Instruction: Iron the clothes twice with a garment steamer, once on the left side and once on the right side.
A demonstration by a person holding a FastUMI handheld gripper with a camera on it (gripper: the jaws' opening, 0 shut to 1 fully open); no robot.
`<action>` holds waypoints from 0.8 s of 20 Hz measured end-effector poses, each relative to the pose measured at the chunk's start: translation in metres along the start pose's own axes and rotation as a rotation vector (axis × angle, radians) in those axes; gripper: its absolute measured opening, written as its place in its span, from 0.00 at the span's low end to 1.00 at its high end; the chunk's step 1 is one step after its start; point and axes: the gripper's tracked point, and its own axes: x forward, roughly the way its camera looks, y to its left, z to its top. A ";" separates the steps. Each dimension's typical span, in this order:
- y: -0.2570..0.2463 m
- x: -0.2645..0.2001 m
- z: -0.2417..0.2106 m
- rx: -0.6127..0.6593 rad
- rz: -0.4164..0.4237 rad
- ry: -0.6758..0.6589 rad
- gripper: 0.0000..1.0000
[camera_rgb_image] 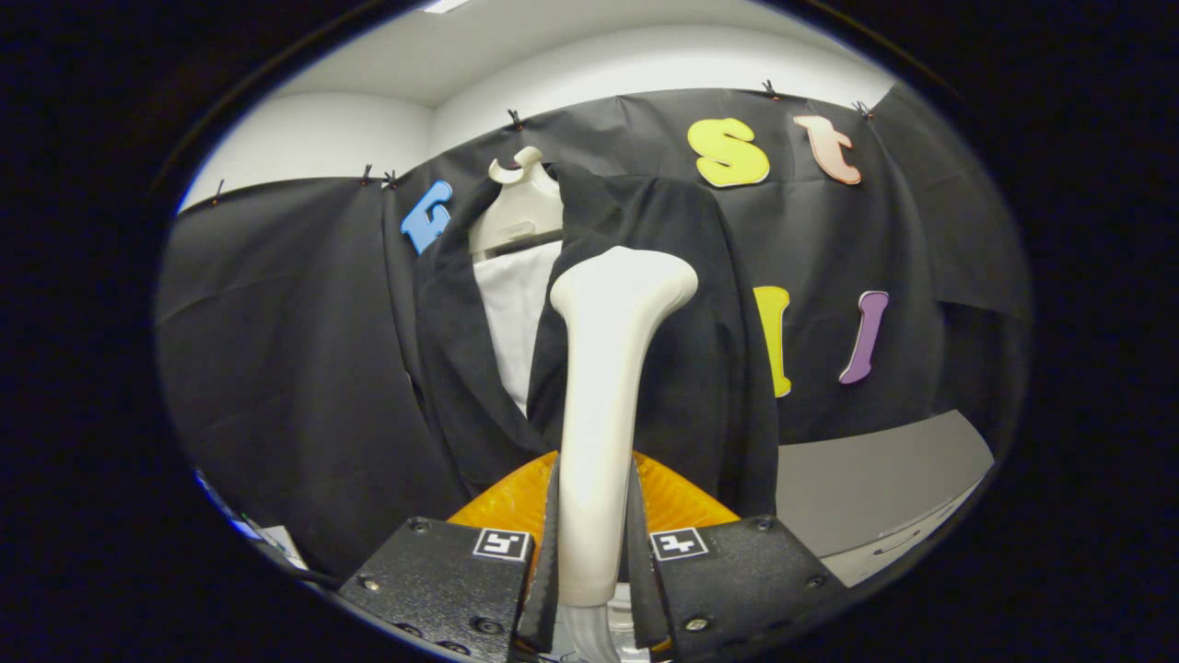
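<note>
At centre left of the frame I see the black jacket (pixel 461 368) on its hanger (pixel 520 207). At lower centre my gripper (pixel 594 552) clamps the steamer (pixel 603 387) handle; its head seemingly sits against the jacket's right side.

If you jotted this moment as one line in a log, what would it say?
gripper: shut on steamer handle | steamer head: upright, before the black jacket | jacket: on hanger, white shirt inside
</note>
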 end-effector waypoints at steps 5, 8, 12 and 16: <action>-0.005 -0.002 -0.030 0.011 -0.006 0.051 0.34; -0.010 -0.002 -0.047 0.020 -0.014 0.082 0.35; -0.019 -0.001 -0.072 0.030 -0.027 0.126 0.34; -0.025 -0.003 -0.098 0.038 -0.043 0.165 0.34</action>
